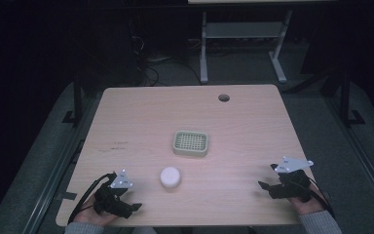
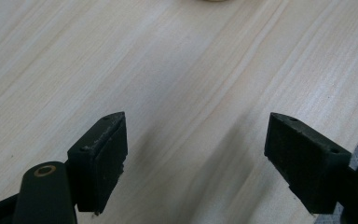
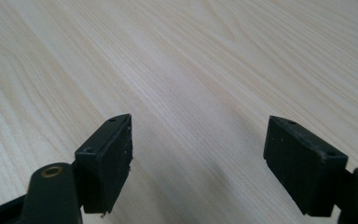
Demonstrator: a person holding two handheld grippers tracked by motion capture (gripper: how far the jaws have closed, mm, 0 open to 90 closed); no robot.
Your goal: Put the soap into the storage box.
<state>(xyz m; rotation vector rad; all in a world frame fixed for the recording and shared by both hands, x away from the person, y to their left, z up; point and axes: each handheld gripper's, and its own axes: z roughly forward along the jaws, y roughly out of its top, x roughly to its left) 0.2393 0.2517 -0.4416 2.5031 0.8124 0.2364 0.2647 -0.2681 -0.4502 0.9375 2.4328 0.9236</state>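
Pale wood runs under both my tools, and nothing sits between their jaws. My left gripper (image 1: 135, 206) rests at the near left corner of the table (image 1: 253, 126), jaws spread wide. My right gripper (image 1: 265, 187) rests near the near right corner, jaws spread wide too. A little farther in, close to my left tool, stands the white round tub (image 1: 170, 177). Past it, mid-table, sits the green basket (image 1: 191, 143). I think I should reach slowly, keep the jaws wide around the tub, then squeeze softly.

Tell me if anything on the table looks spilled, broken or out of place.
Nothing stands out. The white round container and the pale green grid tray sit flat on the wooden table, apart from each other. Both grippers, left and right, are open and empty.
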